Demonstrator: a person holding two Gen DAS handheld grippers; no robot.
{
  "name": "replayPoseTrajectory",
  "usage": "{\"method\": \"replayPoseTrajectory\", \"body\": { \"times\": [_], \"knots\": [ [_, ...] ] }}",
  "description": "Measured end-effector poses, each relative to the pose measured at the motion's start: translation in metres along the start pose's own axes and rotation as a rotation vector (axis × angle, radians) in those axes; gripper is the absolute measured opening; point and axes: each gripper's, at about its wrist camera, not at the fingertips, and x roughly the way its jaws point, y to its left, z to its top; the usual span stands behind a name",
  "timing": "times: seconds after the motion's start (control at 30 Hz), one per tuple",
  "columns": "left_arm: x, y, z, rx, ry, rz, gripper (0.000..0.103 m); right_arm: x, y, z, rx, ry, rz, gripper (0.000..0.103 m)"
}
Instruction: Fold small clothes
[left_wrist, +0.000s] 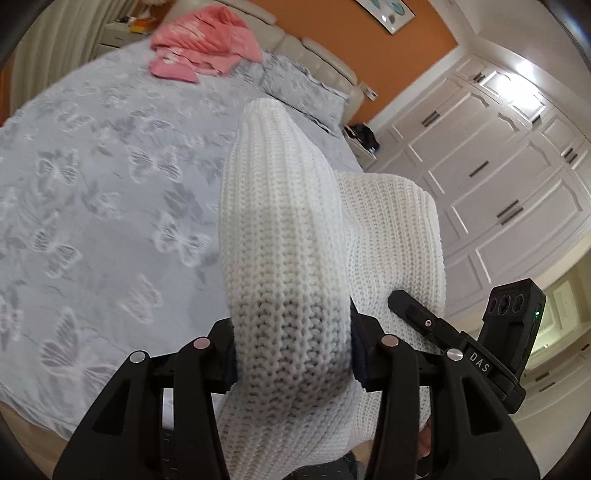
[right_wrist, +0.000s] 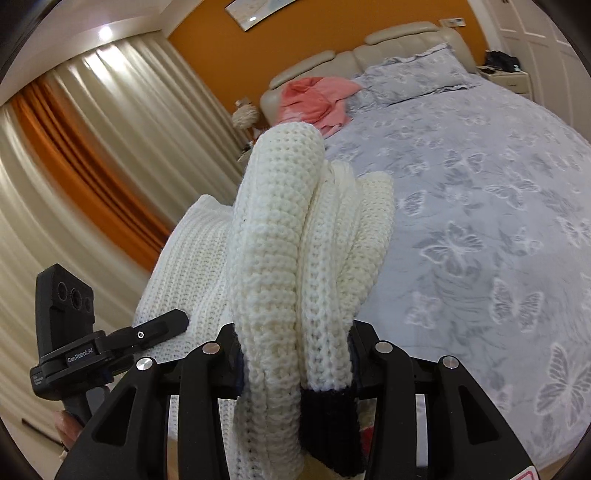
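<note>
Both the left gripper (left_wrist: 291, 354) and right gripper (right_wrist: 295, 365) pinch a white chunky-knit sweater (left_wrist: 284, 236), lifted above the grey butterfly-patterned bedspread (left_wrist: 92, 192). Pink crumpled clothes (right_wrist: 314, 98) lie near the beige padded headboard (right_wrist: 399, 40), under an orange wall (left_wrist: 369, 40); white panelled wardrobes (left_wrist: 498, 166) stand alongside.

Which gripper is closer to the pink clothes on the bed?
Cannot tell: both the left gripper and right gripper are clamped on the white sweater, far from the pink clothes.

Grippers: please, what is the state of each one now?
Left gripper: closed on the white sweater.
Right gripper: closed on the same sweater, at a thicker bunch with a dark edge.
</note>
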Motion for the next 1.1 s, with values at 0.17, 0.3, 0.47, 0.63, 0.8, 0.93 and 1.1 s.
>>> {"method": "replayPoseTrajectory", "body": {
  "times": [0.17,0.3,0.47,0.63,0.8,0.93,1.1],
  "knots": [
    [0.026,0.055,0.007,-0.035,-0.015,0.077,0.053,0.071,-0.006,-0.007,0.039,0.076,0.029,0.050],
    [0.071,0.124,-0.015,-0.117,0.010,0.291,0.074,0.140,-0.059,-0.038,0.139,0.212,-0.185,0.049],
    [0.061,0.161,-0.046,-0.216,0.023,0.324,0.068,0.110,-0.042,-0.062,0.062,0.184,-0.167,0.033],
    [0.069,0.128,-0.053,-0.035,0.027,0.375,0.074,0.136,-0.014,-0.080,-0.106,0.287,-0.170,0.019],
    [0.125,0.137,-0.072,0.063,0.142,0.459,0.075,0.198,-0.062,-0.116,-0.125,0.447,-0.354,0.010],
    [0.135,0.152,-0.087,0.045,0.177,0.516,0.072,0.174,-0.065,-0.105,-0.050,0.397,-0.307,0.011],
    [0.114,0.139,-0.098,0.083,0.126,0.535,0.077,0.117,-0.050,-0.108,-0.096,0.257,-0.324,0.029]
  ]
}}
